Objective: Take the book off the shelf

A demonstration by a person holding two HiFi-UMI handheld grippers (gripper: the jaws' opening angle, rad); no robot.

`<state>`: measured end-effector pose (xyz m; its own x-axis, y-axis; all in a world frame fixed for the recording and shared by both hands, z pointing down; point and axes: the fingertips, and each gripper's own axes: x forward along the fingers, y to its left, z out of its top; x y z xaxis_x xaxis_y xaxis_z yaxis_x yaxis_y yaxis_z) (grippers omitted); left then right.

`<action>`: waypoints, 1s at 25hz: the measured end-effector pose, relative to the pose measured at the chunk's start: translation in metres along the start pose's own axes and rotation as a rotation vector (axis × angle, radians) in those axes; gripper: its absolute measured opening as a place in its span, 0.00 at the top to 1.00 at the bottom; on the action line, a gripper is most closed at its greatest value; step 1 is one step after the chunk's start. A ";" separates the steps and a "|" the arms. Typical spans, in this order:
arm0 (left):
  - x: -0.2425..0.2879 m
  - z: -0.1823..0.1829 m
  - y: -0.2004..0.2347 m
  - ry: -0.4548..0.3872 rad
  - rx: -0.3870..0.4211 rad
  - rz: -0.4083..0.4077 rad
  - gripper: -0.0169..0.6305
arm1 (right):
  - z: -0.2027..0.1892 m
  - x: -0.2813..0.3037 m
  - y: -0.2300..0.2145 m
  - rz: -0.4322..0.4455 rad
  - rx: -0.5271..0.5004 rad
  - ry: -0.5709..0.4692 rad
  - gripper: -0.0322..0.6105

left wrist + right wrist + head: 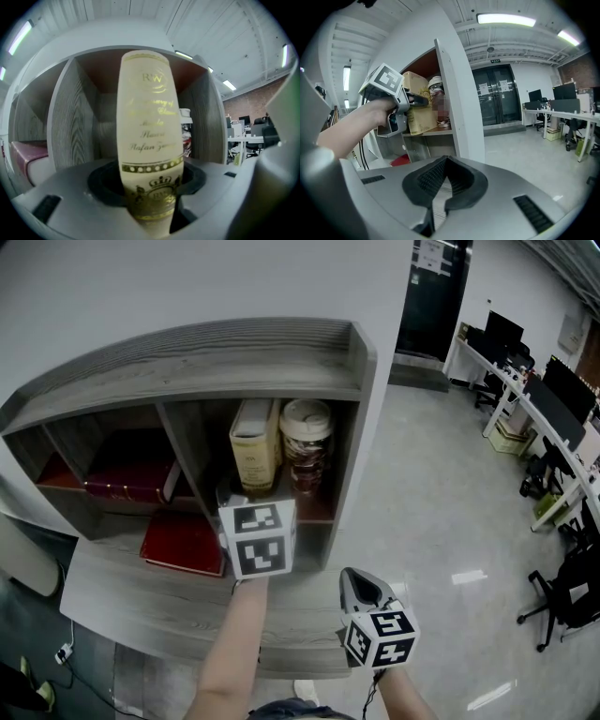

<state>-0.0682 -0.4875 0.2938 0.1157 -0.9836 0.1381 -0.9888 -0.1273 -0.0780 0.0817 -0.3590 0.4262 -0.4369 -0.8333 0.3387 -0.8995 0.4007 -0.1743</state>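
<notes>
- Book [253, 446], cream with gold lettering, stands in the right-hand compartment of the shelf [281, 362], just beside a jar [307, 442].
- Its long axis is vertical and its spine faces out of the shelf toward the person.
- Left gripper [416, 99] has its fingers clamped on the lower spine, so the grasp looks made and the withdrawal is the step in hand.
- Next move calls for a straight pull outward, keeping the book upright and clear of the jar.
- Right gripper [440, 187] hangs low in front of the shelf, fingers together and empty.
</notes>
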 end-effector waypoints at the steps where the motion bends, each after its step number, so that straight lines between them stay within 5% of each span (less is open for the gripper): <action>1: 0.001 0.000 0.000 0.002 -0.002 0.003 0.61 | 0.000 0.000 -0.001 0.000 0.002 0.001 0.94; 25: 0.001 0.000 0.005 -0.014 -0.072 0.034 0.62 | -0.008 -0.008 -0.003 -0.008 0.008 0.014 0.94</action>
<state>-0.0729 -0.4890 0.2936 0.0827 -0.9889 0.1232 -0.9963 -0.0847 -0.0115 0.0882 -0.3503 0.4309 -0.4299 -0.8309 0.3532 -0.9028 0.3908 -0.1793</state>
